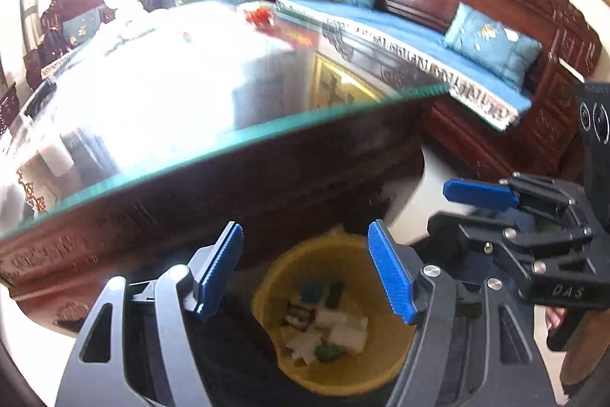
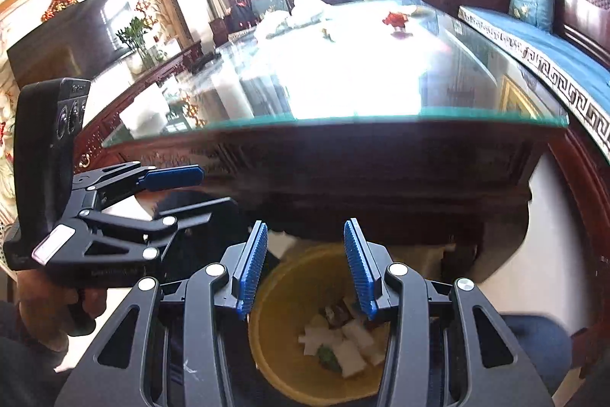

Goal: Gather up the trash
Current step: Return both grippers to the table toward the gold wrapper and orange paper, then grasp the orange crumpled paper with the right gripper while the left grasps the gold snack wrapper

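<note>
Both tools, left (image 1: 307, 273) and right (image 2: 305, 267), gape empty over the yellow bin (image 2: 274, 296) (paper scraps inside).

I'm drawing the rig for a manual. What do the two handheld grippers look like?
Both match: the left gripper and right gripper have black linkage arms with silver pivot bolts and blue ribbed finger pads. Each carries a black camera block. The right gripper's body shows pale lettering, seemingly "DAS". No cables visible.
</note>
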A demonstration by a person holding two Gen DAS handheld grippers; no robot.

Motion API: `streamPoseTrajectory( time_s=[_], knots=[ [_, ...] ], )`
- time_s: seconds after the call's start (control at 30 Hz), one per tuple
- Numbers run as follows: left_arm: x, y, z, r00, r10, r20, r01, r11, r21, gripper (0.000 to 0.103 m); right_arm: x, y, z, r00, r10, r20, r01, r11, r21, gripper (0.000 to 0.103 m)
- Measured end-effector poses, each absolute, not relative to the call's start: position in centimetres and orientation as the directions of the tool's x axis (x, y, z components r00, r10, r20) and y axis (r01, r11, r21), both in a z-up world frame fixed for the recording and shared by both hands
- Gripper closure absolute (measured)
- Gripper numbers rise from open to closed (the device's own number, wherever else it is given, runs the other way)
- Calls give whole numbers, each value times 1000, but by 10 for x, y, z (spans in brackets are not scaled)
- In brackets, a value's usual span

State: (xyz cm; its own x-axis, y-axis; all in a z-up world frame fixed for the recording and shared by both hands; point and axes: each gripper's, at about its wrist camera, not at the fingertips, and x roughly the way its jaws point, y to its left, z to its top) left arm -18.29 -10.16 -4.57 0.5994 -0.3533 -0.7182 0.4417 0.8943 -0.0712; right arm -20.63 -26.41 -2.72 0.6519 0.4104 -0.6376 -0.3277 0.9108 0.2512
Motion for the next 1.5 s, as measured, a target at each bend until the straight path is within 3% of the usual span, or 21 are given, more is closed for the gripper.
streamPoseTrajectory(
  time_s=[0.23, 0.43, 0.57, 1.23, 1.5],
  knots=[
    [-129, -100, -2, 679, -342, -650, 409, 911, -51, 26, -148, -258, 18, 710, 403, -578, -351, 913, 207, 56],
    [-72, -99, 26, 719, -321, -616, 362, 930, -61, 18, -93, -257, 46, 755, 371, -540, -332, 927, 172, 38],
    [-37, -99, 32, 733, -297, -612, 325, 943, -69, 17, -57, -259, 50, 770, 346, -537, -304, 938, 168, 31],
    [186, -93, 0, 693, -198, -693, 168, 979, -112, 17, 148, -272, 26, 725, 287, -626, -241, 957, 160, 30],
    [238, -100, -10, 689, -147, -710, 156, 986, -54, 17, 211, -270, 6, 682, 273, -678, -228, 961, 158, 30]
  ],
)
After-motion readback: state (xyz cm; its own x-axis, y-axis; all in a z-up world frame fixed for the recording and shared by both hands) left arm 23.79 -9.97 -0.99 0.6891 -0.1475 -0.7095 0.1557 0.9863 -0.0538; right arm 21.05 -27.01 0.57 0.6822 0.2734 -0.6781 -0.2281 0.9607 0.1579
